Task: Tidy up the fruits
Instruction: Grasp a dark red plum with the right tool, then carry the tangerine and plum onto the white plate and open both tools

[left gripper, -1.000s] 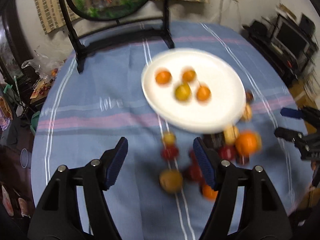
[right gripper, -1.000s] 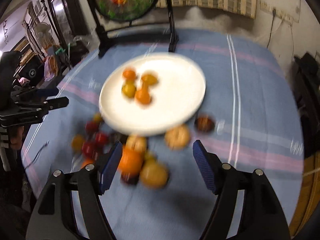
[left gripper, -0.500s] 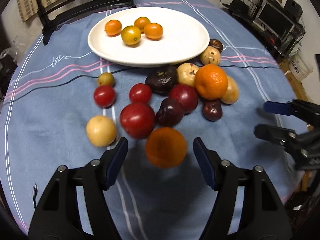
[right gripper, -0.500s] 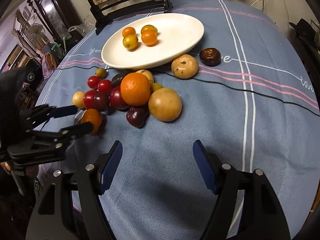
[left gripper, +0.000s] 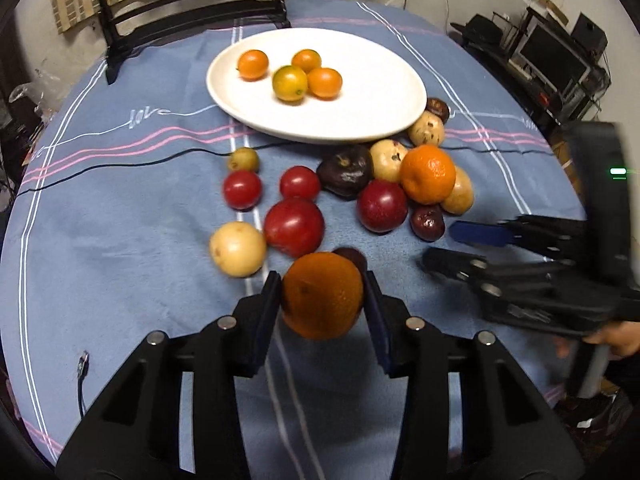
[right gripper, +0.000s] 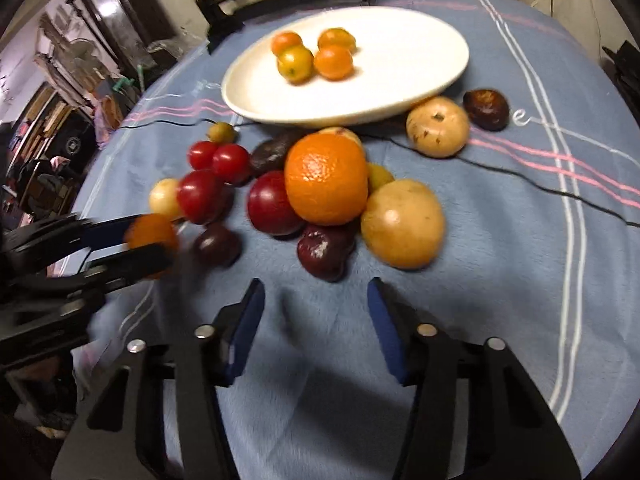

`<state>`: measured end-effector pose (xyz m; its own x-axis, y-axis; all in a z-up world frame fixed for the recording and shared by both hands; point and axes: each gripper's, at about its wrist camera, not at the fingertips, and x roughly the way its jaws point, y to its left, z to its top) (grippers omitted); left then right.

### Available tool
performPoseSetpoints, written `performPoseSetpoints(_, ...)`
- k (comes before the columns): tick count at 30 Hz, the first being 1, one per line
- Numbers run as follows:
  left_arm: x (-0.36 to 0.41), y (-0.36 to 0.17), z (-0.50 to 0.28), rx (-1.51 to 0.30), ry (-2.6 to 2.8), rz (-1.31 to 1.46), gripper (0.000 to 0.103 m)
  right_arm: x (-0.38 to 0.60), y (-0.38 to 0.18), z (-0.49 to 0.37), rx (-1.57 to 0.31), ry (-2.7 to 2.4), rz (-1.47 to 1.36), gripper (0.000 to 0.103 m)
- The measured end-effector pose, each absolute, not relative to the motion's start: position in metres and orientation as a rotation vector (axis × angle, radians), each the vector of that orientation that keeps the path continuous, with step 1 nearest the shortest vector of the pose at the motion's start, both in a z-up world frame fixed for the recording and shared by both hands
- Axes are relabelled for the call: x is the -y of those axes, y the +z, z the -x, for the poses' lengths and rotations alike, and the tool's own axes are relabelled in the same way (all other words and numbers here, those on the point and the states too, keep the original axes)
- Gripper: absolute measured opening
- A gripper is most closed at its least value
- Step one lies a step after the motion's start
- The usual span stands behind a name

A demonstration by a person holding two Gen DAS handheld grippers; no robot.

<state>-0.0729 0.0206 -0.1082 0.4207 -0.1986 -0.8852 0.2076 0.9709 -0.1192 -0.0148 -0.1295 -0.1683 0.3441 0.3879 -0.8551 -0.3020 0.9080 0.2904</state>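
Observation:
My left gripper is shut on an orange at the near edge of the fruit pile; it also shows in the right wrist view. A white plate at the back holds several small orange fruits. Loose on the blue cloth lie red fruits, dark plums, pale yellow fruits and a second orange. My right gripper is open and empty, just short of a dark plum and a large yellow fruit.
The round table carries a blue striped cloth with a thin black cable across it. A black chair stands at the far side. Shelves and electronics sit to the right of the table.
My left gripper has closed around the near orange, which earlier lay between its open jaws. My right gripper has moved in closer to the pile and its jaws stand narrower.

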Motion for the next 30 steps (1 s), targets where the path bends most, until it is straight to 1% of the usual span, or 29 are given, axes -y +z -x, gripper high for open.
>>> performPoseSetpoints(2,-0.024,-0.103,0.075,-1.101,-0.252,-0.001,0.042,0.128,-0.169,0.011,-1.112,0.444,-0.094,0.051)
performPoseSetpoints(5,-0.027,-0.099,0.074,-1.093,-0.253,0.013,0.042,0.127,-0.169,0.005,-1.082,0.457,-0.099,0.045)
performPoseSetpoints(6,-0.028,-0.098,0.073,-1.094,-0.251,0.016,0.042,0.128,-0.169,0.004,-1.081,0.462,-0.101,0.04)
performPoseSetpoints(7,-0.029,-0.098,0.073,-1.096,-0.254,0.019,0.042,0.13,-0.168,0.003,-1.085,0.464,-0.101,0.034)
performPoseSetpoints(8,-0.029,-0.098,0.073,-1.1,-0.26,0.023,0.042,0.132,-0.168,0.004,-1.091,0.471,-0.103,0.031)
performPoseSetpoints(12,-0.029,-0.097,0.073,-1.091,-0.264,0.019,0.042,0.14,-0.166,0.016,-1.098,0.489,-0.1,0.031)
performPoseSetpoints(19,-0.028,-0.086,0.071,-1.065,-0.292,0.031,0.042,0.159,-0.145,0.043,-1.074,0.507,-0.204,0.031)
performPoseSetpoints(30,-0.029,-0.06,0.053,-1.008,-0.305,0.057,0.042,0.184,-0.11,0.036,-1.001,0.508,-0.349,0.031)
